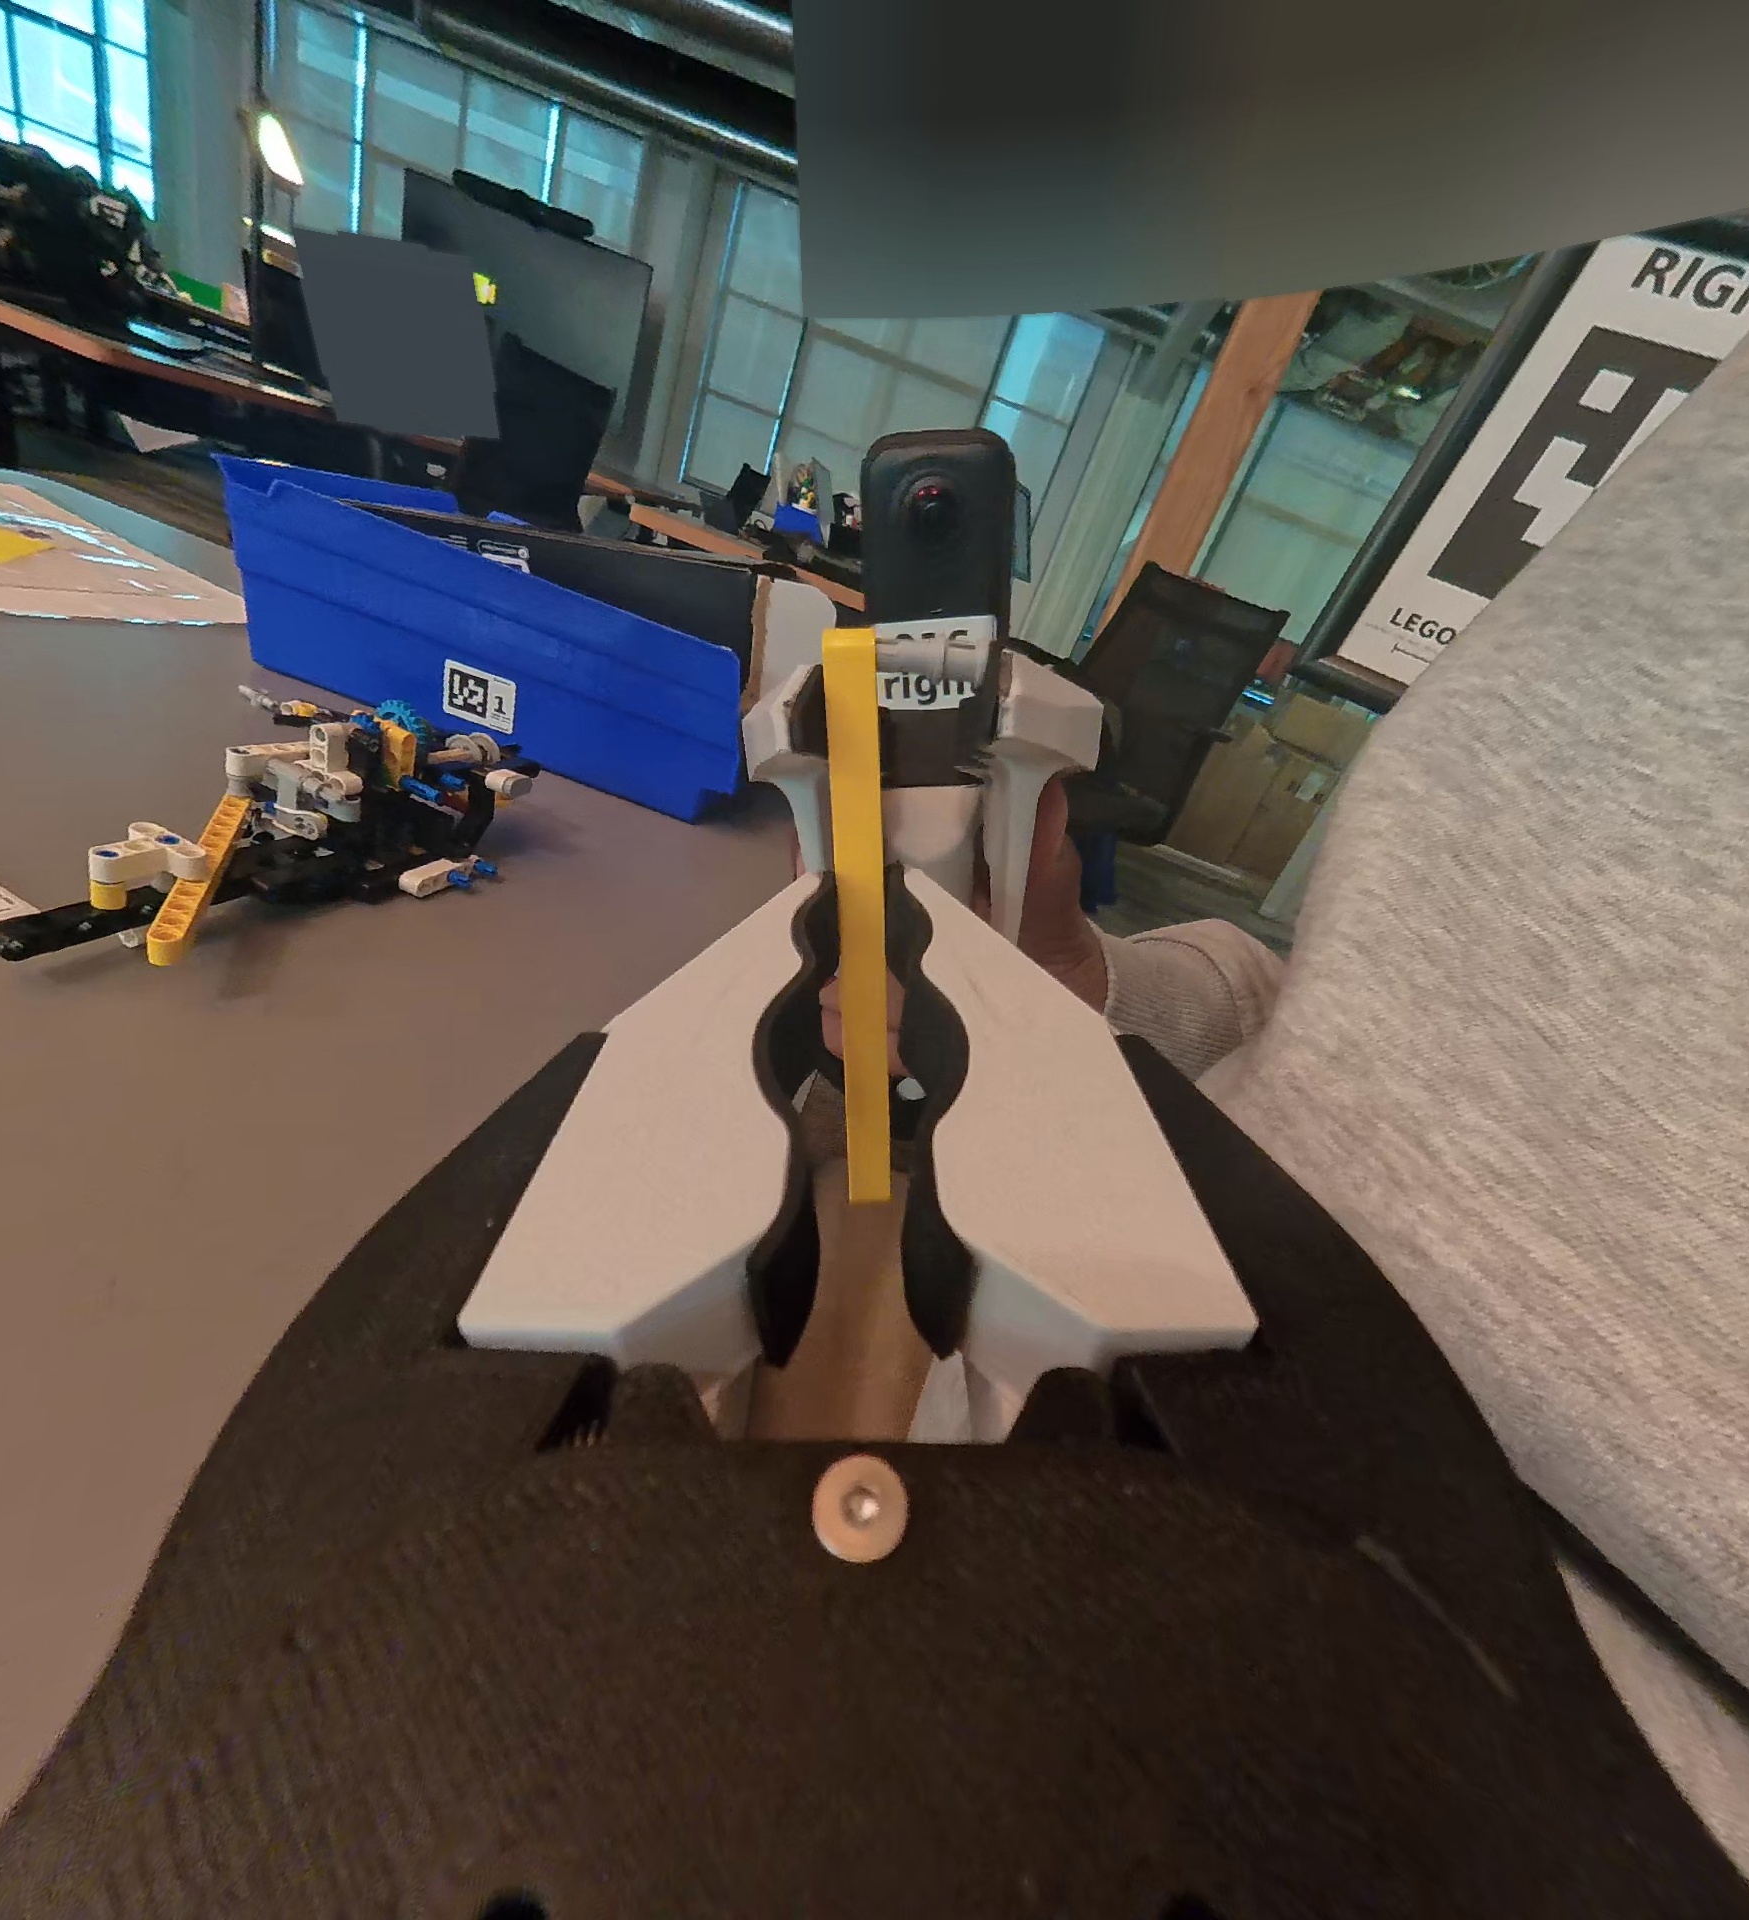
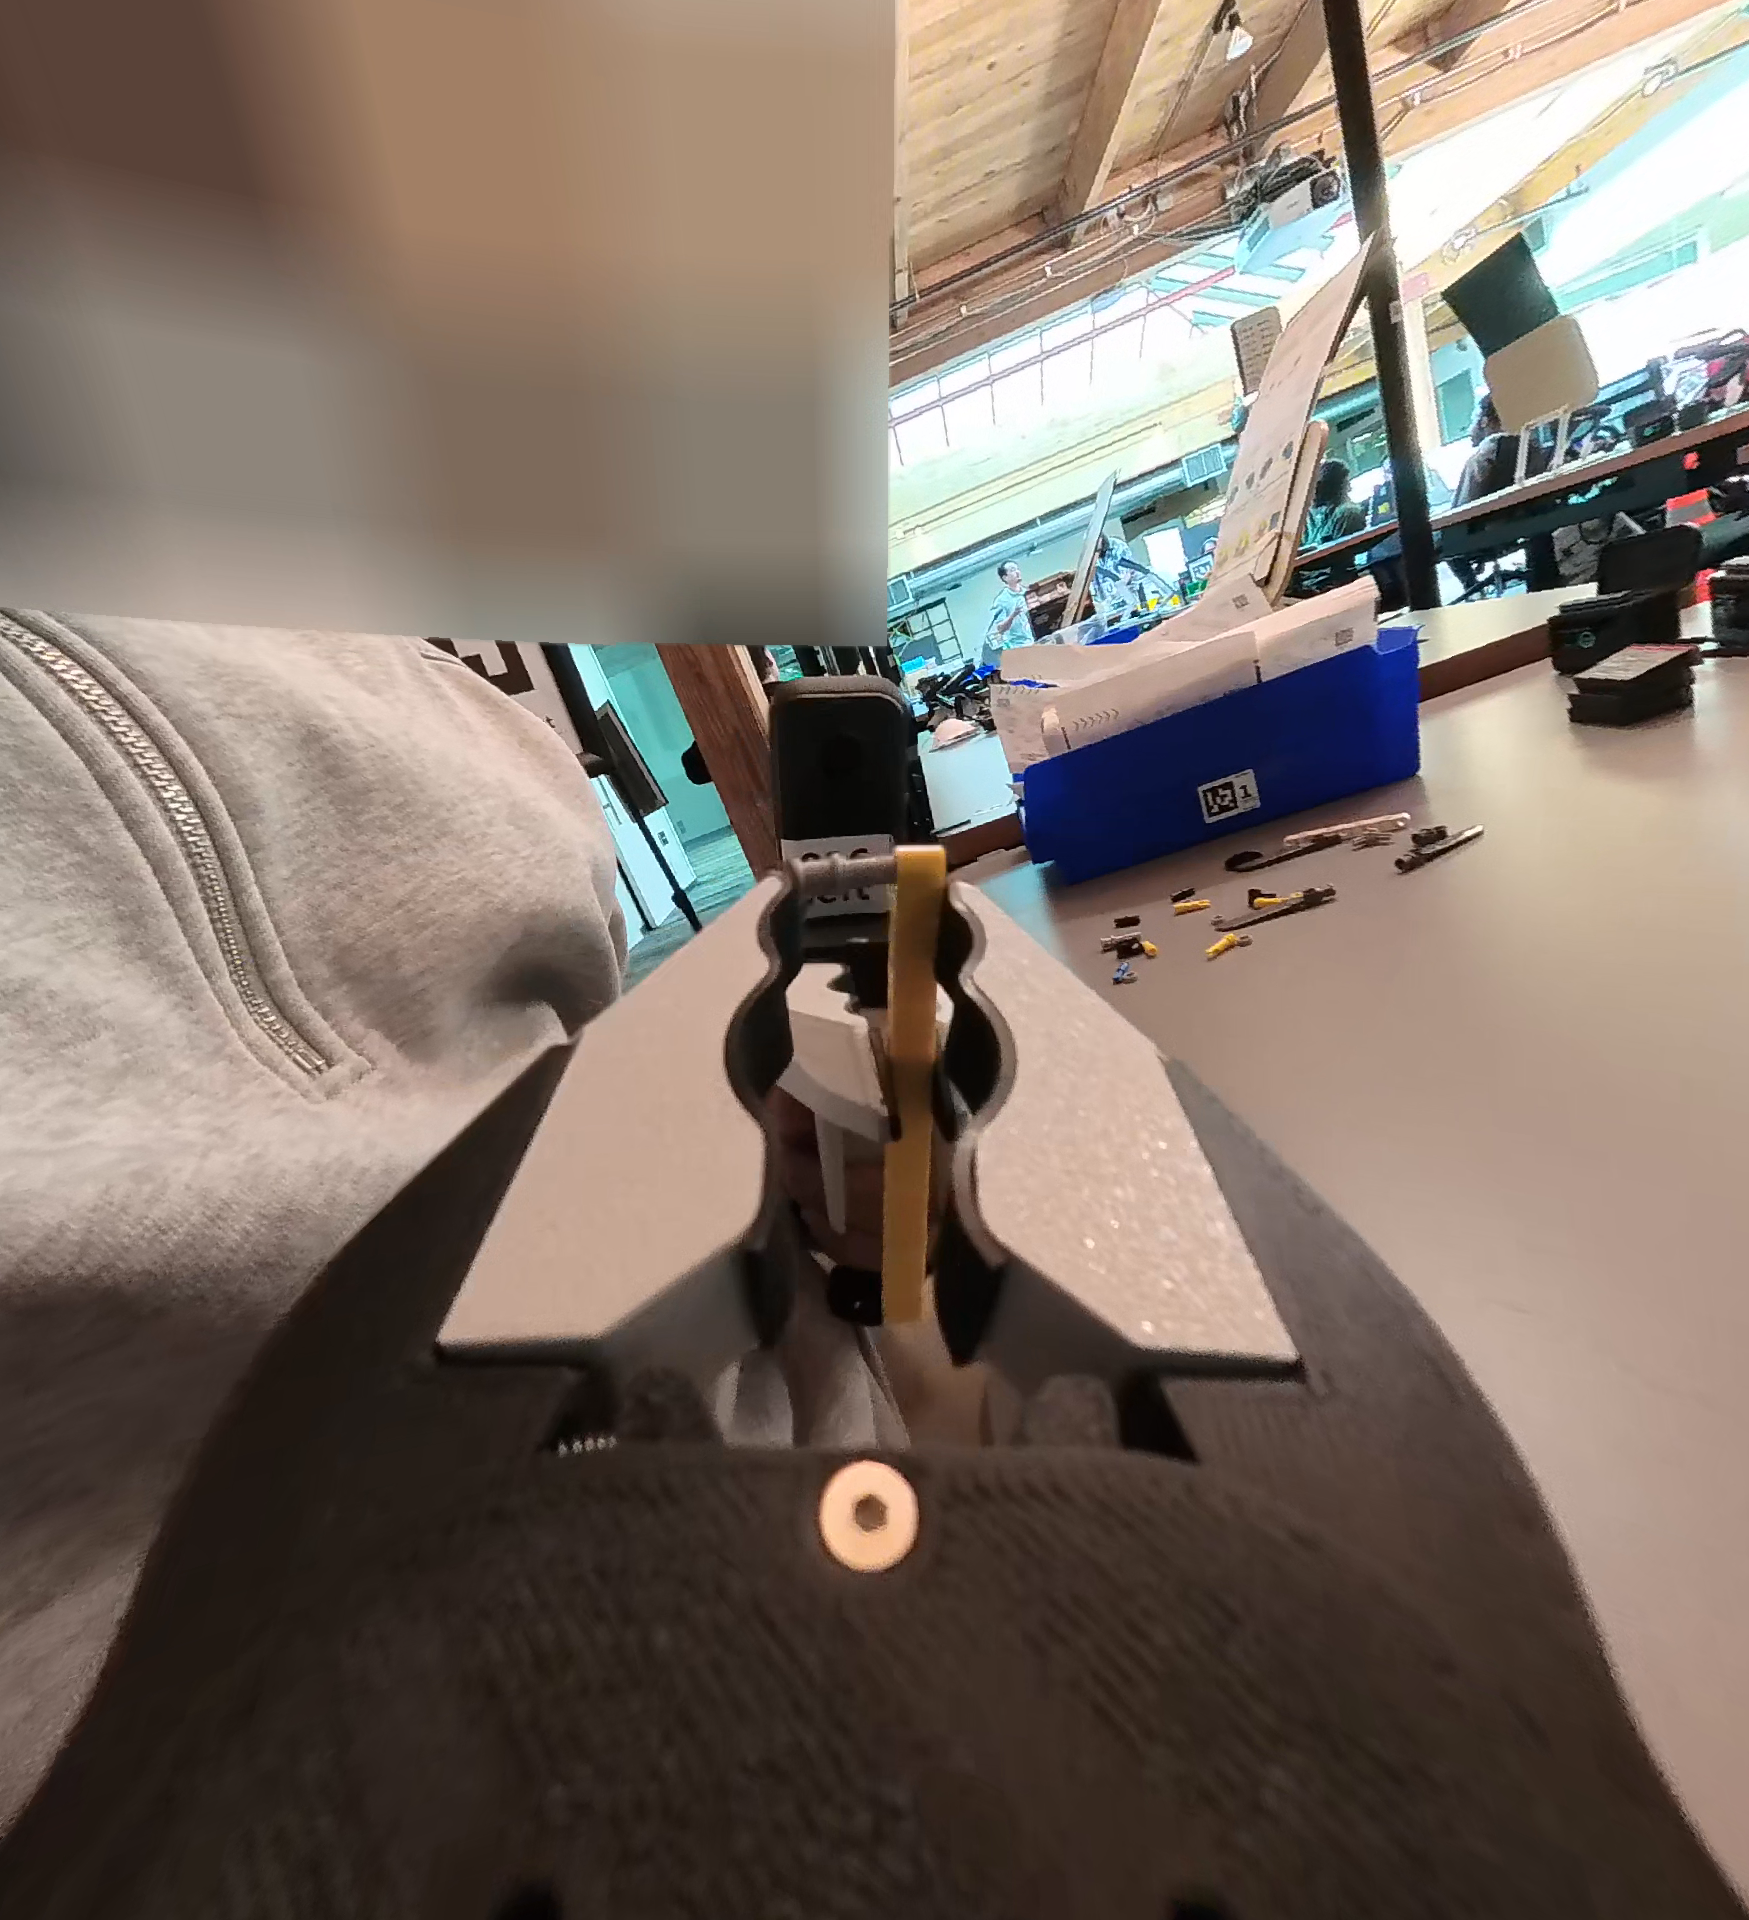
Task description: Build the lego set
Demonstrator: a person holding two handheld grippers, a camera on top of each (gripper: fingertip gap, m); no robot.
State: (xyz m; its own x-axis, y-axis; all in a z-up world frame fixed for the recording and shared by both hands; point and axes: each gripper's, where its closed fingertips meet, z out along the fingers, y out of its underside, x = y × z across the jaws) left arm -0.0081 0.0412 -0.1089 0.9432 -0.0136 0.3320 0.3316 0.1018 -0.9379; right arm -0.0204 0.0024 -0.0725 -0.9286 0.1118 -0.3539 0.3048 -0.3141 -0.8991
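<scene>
I have both hand-held grippers raised face to face above the tabletop [image 1: 226, 1195]. My left hand-held gripper [image 1: 862, 935] is clamped narrow on a long yellow beam [image 1: 857, 914] with a grey pin [image 2: 839, 871] at its far end; whether my right hand-held gripper [image 2: 875, 956] grips the beam too, I cannot tell. The half-built model [image 1: 309, 821] sits near the blue bin [image 1: 496, 644]. Loose parts [image 2: 1254, 904] lie scattered, so I judge much remains.

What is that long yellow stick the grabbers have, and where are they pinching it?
It is a yellow Lego beam, seen edge-on with a grey pin at one end. Both grippers face each other around it; which gripper actually clamps it, and where, cannot be told.
</scene>
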